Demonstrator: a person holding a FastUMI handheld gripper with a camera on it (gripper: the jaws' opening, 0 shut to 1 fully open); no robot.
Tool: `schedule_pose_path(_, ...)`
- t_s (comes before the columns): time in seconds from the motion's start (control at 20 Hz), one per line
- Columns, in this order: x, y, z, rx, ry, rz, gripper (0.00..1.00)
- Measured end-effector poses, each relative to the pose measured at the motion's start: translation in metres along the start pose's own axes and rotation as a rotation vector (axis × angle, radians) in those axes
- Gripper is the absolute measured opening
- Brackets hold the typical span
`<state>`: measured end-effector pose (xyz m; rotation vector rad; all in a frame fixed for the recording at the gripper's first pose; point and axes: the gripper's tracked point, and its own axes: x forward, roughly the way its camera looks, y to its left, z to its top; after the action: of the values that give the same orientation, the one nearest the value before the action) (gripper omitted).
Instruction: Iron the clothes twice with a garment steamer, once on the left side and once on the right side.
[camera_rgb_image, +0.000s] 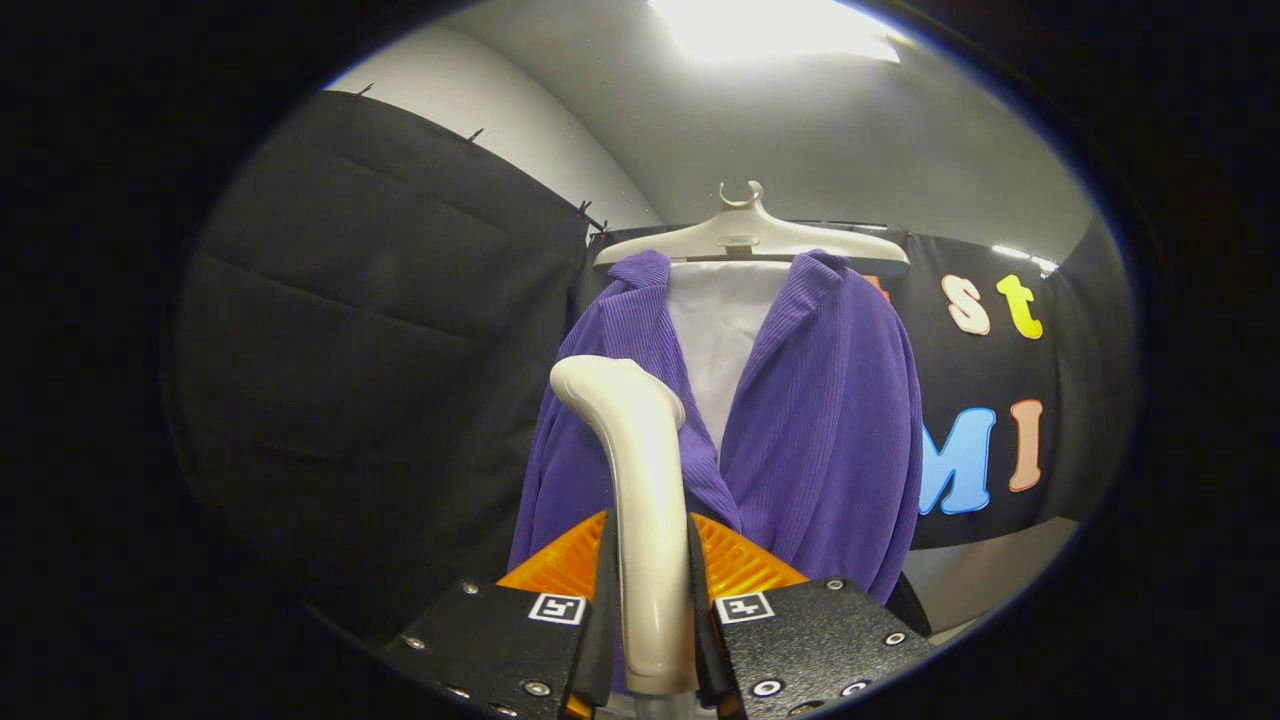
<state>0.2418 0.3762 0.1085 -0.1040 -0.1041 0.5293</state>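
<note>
A purple ribbed jacket (820, 430) hangs on a pale hanger (750, 235) over a white shirt (722, 330), straight ahead of the fingers. My gripper (652, 590) is shut on the cream handle of the garment steamer (640, 480), which rises upright between the fingers. The steamer's curved head (600, 380) sits against the jacket's left front panel, about chest height. The lower end of the handle is hidden below the fingers.
Black cloth wall (380, 330) stands on the left and behind the garment. A grey ceiling with a bright lamp (770, 25) is overhead. A strip of pale floor (990, 570) shows to the lower right of the jacket.
</note>
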Motion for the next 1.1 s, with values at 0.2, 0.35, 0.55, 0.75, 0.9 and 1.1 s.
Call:
schedule_pose_path(0.2, -0.015, 0.001, -0.025, -0.007, 0.043, 0.012, 0.33)
schedule_pose_path(0.35, -0.028, 0.009, -0.044, -0.021, 0.070, 0.027, 0.33)
schedule_pose_path(0.55, -0.042, 0.016, -0.100, -0.012, 0.190, 0.042, 0.33)
schedule_pose_path(0.75, -0.054, 0.016, -0.129, -0.001, 0.244, 0.039, 0.33)
schedule_pose_path(0.9, -0.062, 0.019, -0.150, 0.001, 0.275, 0.037, 0.33)
schedule_pose_path(1.1, -0.072, 0.020, -0.181, 0.002, 0.324, 0.033, 0.33)
